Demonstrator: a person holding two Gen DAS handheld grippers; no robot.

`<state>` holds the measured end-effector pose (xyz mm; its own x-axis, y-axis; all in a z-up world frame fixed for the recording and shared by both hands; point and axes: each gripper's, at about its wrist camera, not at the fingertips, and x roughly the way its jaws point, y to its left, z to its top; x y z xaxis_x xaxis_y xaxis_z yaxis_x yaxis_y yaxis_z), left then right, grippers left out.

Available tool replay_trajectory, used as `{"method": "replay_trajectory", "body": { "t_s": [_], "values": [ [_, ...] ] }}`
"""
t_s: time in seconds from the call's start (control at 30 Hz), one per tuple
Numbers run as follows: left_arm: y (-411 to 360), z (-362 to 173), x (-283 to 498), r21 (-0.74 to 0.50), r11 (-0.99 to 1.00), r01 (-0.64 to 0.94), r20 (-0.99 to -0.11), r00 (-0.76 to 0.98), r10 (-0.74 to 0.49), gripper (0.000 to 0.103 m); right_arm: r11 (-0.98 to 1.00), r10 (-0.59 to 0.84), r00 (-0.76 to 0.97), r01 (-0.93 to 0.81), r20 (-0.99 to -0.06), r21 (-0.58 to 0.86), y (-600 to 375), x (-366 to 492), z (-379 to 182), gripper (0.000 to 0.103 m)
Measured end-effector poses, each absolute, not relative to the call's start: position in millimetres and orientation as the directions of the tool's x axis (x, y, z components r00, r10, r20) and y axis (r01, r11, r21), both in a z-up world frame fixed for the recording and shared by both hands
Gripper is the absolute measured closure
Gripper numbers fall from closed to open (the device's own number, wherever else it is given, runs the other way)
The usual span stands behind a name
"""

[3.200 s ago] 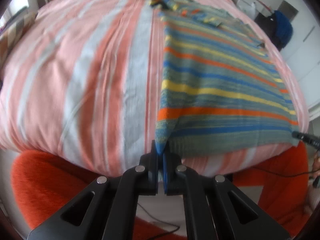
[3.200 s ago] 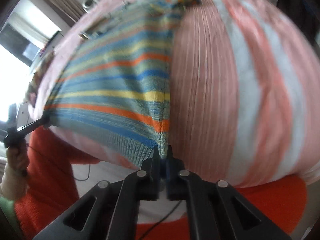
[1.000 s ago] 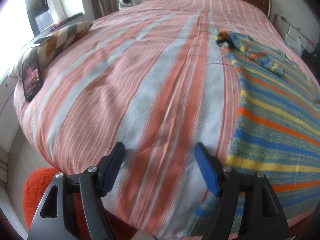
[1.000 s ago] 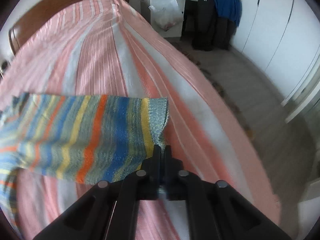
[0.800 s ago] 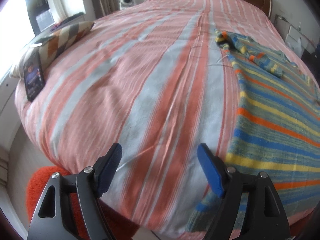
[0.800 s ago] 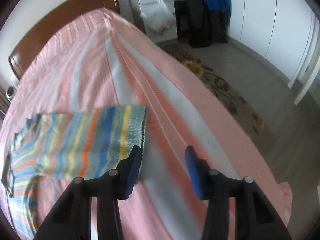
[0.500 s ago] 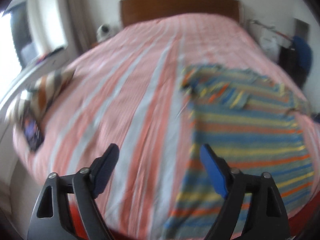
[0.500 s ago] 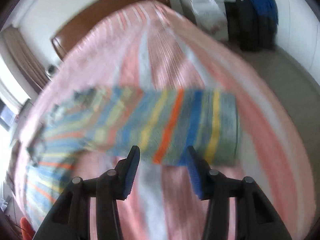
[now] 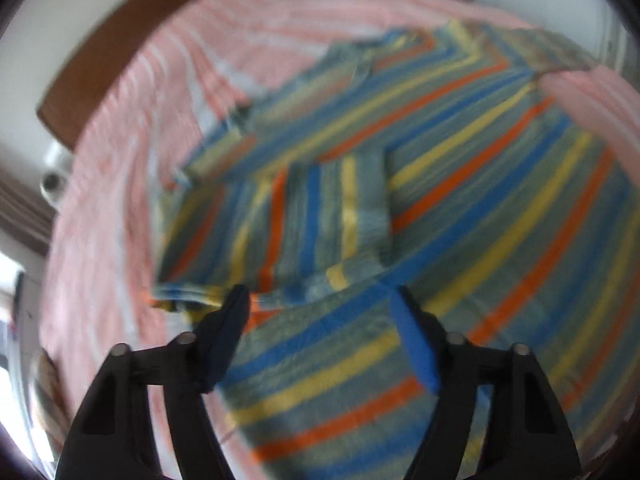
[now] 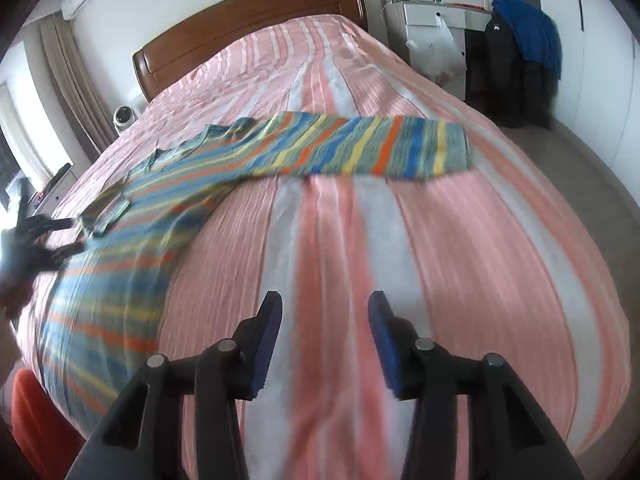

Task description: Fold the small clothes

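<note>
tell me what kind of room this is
Most likely a home bedroom. A bed with a pink striped cover and a wooden headboard fills the view, a striped sweater lies spread on it, and curtains hang by the window.

The left wrist view looks down close over the striped sweater (image 9: pixel 460 184), blurred, its hand-held gripper (image 9: pixel 320 312) at the bottom edge. The right wrist view sits farther back — facing along the bed (image 10: pixel 460 240) toward the headboard (image 10: pixel 248 36). Both views share the sweater, bedspread and headboard — from different sides.
</note>
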<state>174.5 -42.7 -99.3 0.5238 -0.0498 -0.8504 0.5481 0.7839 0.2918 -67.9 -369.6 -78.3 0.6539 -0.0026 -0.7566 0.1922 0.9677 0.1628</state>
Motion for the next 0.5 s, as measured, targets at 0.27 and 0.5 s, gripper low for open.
{"method": "replay_trajectory", "body": {
  "t_s": [0.27, 0.5],
  "values": [
    [0, -76, 199, 0.014, 0.959, 0.283, -0.827, 0.542, -0.148, 0.099, 0.952, -0.066, 0.689, 0.26, -0.722, 0.161, -361, -80, -103, 0.054],
    [196, -46, 191, -0.122, 0.921, -0.369, -0.773, 0.617, 0.145, 0.1, 0.961, -0.077, 0.701, 0.241, -0.709, 0.133, -355, -84, -108, 0.047]
  ]
}}
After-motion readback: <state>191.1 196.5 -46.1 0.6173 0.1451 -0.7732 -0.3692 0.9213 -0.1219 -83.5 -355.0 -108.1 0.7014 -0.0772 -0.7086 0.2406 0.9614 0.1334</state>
